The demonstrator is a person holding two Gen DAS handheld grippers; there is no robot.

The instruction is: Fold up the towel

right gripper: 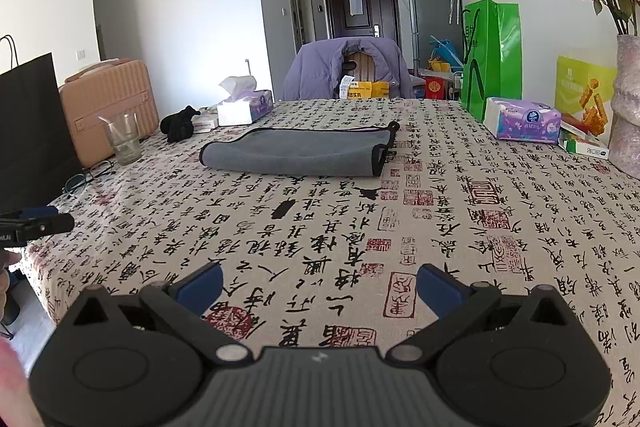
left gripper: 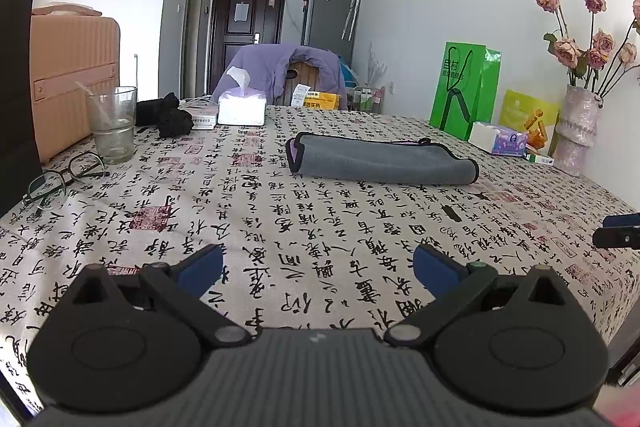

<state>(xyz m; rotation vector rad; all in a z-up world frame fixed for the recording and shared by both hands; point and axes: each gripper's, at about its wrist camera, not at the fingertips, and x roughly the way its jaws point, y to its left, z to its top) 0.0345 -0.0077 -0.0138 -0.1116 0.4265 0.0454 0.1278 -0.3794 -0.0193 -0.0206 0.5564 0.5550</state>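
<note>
A grey towel (left gripper: 380,161) with black trim lies folded in a long strip on the calligraphy tablecloth, past the table's middle. It also shows in the right wrist view (right gripper: 298,151). My left gripper (left gripper: 318,265) is open and empty, held above the cloth well short of the towel. My right gripper (right gripper: 318,285) is open and empty too, also near the front of the table. The right gripper's tip (left gripper: 618,233) shows at the left view's right edge. The left gripper's tip (right gripper: 38,223) shows at the right view's left edge.
A glass (left gripper: 113,125), spectacles (left gripper: 64,177), a black cloth bundle (left gripper: 168,115) and a tissue box (left gripper: 242,107) stand at the left. A green bag (left gripper: 466,89), tissue pack (left gripper: 500,139) and flower vase (left gripper: 578,131) stand at the right. A chair with a purple jacket (left gripper: 280,67) is behind.
</note>
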